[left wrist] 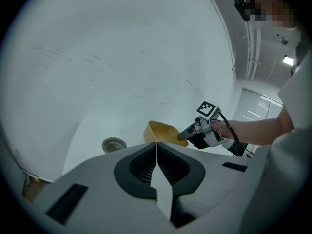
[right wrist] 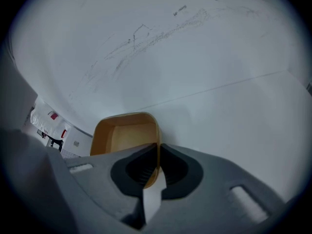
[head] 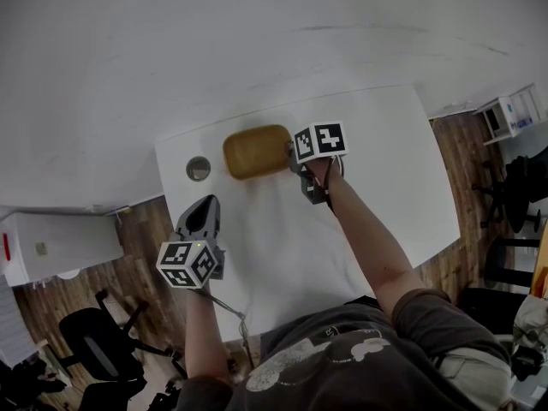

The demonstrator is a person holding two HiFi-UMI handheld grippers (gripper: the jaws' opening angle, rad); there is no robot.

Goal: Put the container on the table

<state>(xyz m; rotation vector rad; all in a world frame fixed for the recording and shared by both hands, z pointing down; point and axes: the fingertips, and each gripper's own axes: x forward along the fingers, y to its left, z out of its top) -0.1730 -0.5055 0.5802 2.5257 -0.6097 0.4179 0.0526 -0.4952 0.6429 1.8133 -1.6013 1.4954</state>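
A tan, empty, rounded-rectangular container (head: 255,151) hangs low over the far part of the white table (head: 385,178); whether its base touches the top I cannot tell. My right gripper (head: 291,156) is shut on the container's right rim. In the right gripper view that rim (right wrist: 155,145) runs between the closed jaws of the right gripper (right wrist: 157,154), and the open tub (right wrist: 124,135) lies beyond. My left gripper (head: 205,207) hovers at the table's left front edge, shut with nothing in it. In the left gripper view, past the left gripper (left wrist: 157,151), are the container (left wrist: 163,132) and the right gripper (left wrist: 186,133).
A small round grey dish (head: 198,169) (left wrist: 113,144) sits on the table left of the container. A white wall rises just behind the table. A white cabinet (head: 60,245) and black office chairs (head: 103,345) stand on the wooden floor at the left.
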